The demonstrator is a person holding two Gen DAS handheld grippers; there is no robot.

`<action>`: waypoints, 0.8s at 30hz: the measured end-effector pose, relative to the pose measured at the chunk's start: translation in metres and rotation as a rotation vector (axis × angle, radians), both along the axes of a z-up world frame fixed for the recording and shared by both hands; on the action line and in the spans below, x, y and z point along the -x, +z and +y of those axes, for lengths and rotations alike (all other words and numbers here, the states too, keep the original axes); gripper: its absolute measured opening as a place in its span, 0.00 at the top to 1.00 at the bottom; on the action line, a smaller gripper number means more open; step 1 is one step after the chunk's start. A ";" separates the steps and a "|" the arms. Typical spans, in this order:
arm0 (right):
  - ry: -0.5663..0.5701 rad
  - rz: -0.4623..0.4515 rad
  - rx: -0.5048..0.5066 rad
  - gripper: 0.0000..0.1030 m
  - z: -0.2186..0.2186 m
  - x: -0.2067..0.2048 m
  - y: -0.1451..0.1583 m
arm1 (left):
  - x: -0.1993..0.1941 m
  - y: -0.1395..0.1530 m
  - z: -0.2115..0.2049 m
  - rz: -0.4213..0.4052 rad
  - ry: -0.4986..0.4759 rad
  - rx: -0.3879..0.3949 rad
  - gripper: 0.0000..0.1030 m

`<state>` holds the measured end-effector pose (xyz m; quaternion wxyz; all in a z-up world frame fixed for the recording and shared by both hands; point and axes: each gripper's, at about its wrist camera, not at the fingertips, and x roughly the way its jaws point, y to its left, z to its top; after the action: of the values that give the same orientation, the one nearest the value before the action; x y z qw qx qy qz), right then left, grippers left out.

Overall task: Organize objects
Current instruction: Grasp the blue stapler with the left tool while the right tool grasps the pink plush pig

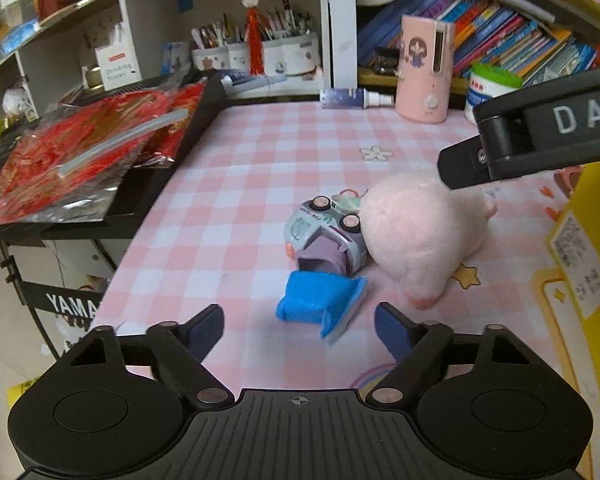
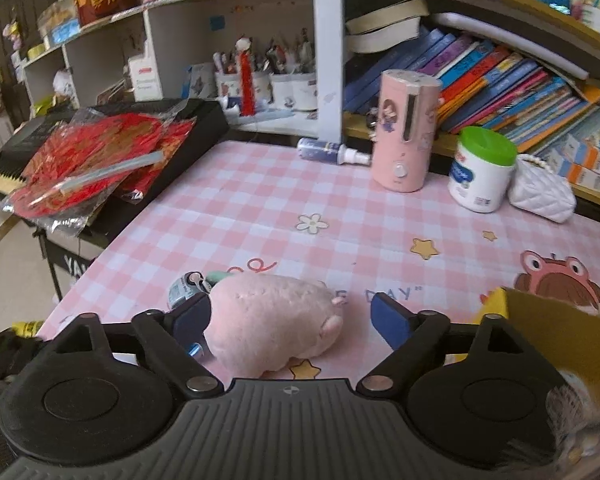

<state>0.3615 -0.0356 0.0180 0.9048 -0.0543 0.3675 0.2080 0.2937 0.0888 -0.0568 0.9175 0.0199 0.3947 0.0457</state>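
the left gripper [image 1: 299, 322] hung with its jaws spread and nothing pressed between the pads; the blue felt piece [image 1: 320, 307] lay on the pink checked tablecloth [image 1: 260, 152] just ahead of it, between the fingertips, with the toy car [image 1: 326, 232] tipped on its side just beyond. the right gripper [image 2: 290, 320] was likewise released, its jaws wide on either side of the pink plush [image 2: 272, 320], which lay between them untouched. to its right stood a yellow box [image 2: 556, 332]. the step looked like reaching in to pick up. next, each would need to ease forward and close squarely.
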 end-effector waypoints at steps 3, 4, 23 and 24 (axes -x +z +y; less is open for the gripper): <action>0.017 0.035 0.013 0.08 0.006 -0.012 -0.008 | -0.014 -0.007 0.000 0.010 -0.005 0.009 0.27; 0.016 0.041 0.018 0.08 0.007 -0.017 -0.010 | -0.018 -0.010 0.001 0.012 -0.002 0.016 0.29; 0.086 0.171 0.086 0.00 0.039 -0.057 -0.053 | -0.007 -0.007 0.019 0.008 0.006 0.098 0.61; 0.088 0.166 0.094 0.00 0.041 -0.058 -0.055 | -0.004 -0.005 0.021 0.004 0.015 0.107 0.61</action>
<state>0.4191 0.0051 -0.0369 0.8578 -0.0951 0.4478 0.2339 0.2977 0.1095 -0.0620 0.9160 -0.0320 0.3987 0.0314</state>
